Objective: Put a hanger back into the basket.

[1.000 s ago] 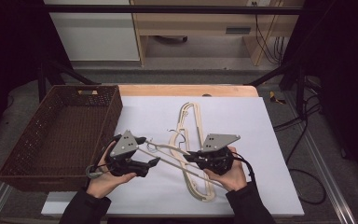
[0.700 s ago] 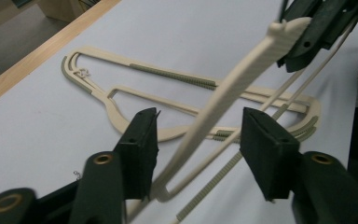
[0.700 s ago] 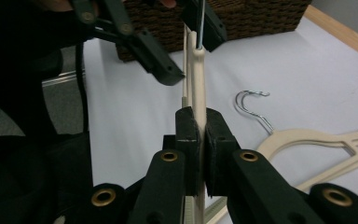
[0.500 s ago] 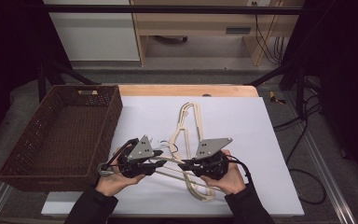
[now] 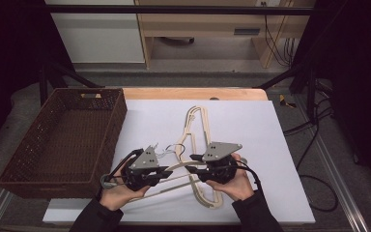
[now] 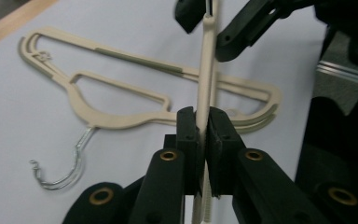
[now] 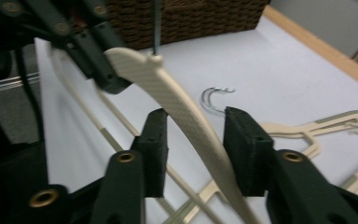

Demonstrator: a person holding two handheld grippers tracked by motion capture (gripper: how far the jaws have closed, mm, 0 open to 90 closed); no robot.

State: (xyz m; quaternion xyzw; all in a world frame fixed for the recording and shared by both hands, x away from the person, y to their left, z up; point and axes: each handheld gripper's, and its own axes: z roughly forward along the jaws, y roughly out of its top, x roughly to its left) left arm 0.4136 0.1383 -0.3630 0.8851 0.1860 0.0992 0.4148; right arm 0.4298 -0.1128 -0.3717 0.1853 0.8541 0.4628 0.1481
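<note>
A person's two hands hold a beige plastic clothes hanger (image 5: pixel 174 173) between them, lifted off the white surface (image 5: pixel 251 130) just right of the brown wicker basket (image 5: pixel 63 140). The hanger is thin and flat, with a finely ribbed face along its curved arm and a thin metal rod rising from its neck in the right claw's view.

The left claw (image 6: pixel 203 135) is pressed together on the hanger's narrow edge; its two black pads pinch the beige bar, which runs straight up between them. Its jaws have just been closing onto that bar.

The right claw (image 7: pixel 196 140) stands spread, a little farther from the basket than the left one. The hanger's curved arm passes between its two pads with a gap on each side, so neither pad presses on it. Its jaws have just been opening, with the hanger arm between them.

More beige hangers (image 5: pixel 199 126) of the same make lie flat on the surface, farther from the basket than the held one, stacked and crossed over each other. Each has a slim open frame with a grey-green strip along one arm. Their silver wire hooks (image 6: pixel 60 170) curl toward the basket side.
</note>
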